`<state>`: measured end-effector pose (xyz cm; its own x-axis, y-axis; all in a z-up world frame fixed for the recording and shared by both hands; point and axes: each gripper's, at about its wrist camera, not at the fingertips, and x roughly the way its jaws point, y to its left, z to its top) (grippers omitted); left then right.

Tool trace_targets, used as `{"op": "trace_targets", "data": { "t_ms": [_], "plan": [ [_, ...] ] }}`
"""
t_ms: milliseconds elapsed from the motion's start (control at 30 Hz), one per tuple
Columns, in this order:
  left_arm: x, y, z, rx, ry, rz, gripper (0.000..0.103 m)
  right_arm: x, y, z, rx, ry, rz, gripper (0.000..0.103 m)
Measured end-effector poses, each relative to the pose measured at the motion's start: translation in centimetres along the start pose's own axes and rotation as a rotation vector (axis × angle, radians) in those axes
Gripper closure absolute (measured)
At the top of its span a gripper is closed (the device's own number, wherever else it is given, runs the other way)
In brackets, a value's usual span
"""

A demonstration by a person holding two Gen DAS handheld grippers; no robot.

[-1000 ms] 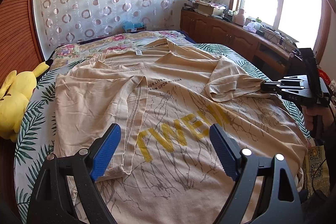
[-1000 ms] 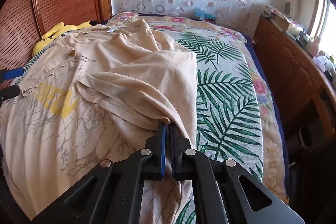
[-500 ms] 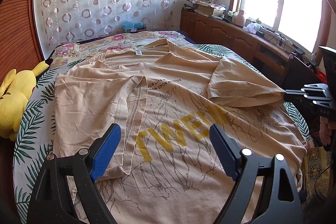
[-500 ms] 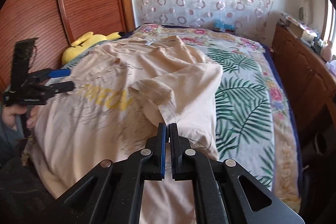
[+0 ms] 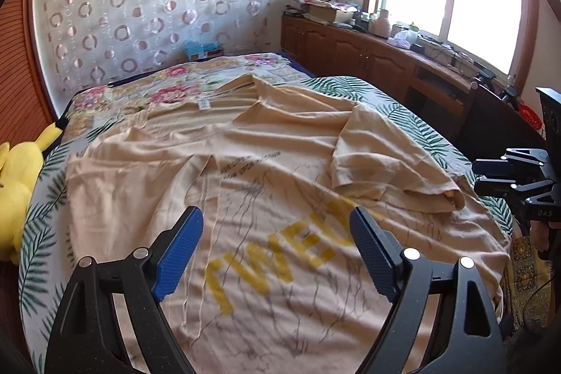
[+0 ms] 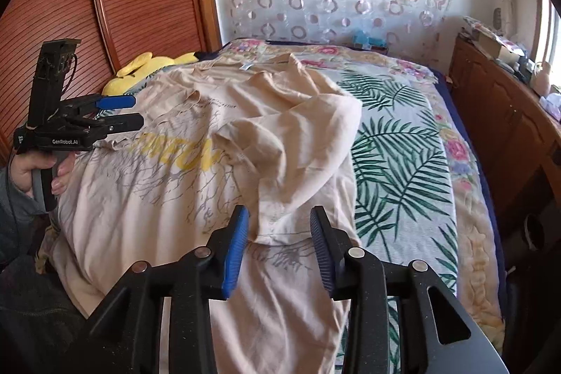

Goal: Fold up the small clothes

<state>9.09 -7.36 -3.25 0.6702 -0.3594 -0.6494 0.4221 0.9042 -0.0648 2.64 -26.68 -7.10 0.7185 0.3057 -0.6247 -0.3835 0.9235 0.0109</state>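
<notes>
Bedroom, midday: we see a beige T-shirt (image 5: 280,233) spread over the leaf-print bedspread (image 6: 396,156), both sleeves turned in onto its chest. Our left gripper (image 5: 277,240) hovers above the shirt's yellow lettering, jaws wide and empty. Our right gripper (image 6: 278,233) stands parted around the right sleeve's (image 6: 294,142) hem without pinching it.

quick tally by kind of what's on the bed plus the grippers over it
beige t-shirt: 1
yellow plush toy: 1
blue box at the far end of the bed: 1
grippers: 2, left gripper open, right gripper open
total: 5
</notes>
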Motion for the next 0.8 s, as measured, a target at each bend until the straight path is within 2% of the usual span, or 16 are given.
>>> {"op": "trace_targets", "data": {
  "t_ms": [100, 167, 267, 367, 533, 800],
  "plan": [
    [0.9, -1.0, 1.1, 0.022, 0.006, -0.043, 0.025, 0.8, -1.3, -1.0, 0.031, 0.014, -0.059, 0.065],
    [1.6, -1.7, 1.5, 0.031, 0.018, -0.069, 0.037, 1.7, -2.2, -1.6, 0.055, 0.034, -0.098, 0.065],
    [3.0, -2.6, 2.0, 0.046, 0.051, -0.103, 0.053, 2.7, -3.1, -2.4, 0.097, 0.054, -0.106, 0.065],
    [4.6, -3.3, 2.3, 0.052, 0.091, -0.121, 0.058, 3.3, -3.4, -3.0, 0.113, 0.065, -0.115, 0.065],
    [6.8, -4.1, 2.8, 0.044, 0.142, -0.153, 0.068, 3.3, -2.8, -3.6, 0.075, 0.021, -0.150, 0.065],
    [9.5, -4.4, 2.6, 0.029, 0.208, -0.148, 0.068, 3.1, -2.9, -5.0, 0.085, -0.046, -0.140, 0.065]
  ]
}}
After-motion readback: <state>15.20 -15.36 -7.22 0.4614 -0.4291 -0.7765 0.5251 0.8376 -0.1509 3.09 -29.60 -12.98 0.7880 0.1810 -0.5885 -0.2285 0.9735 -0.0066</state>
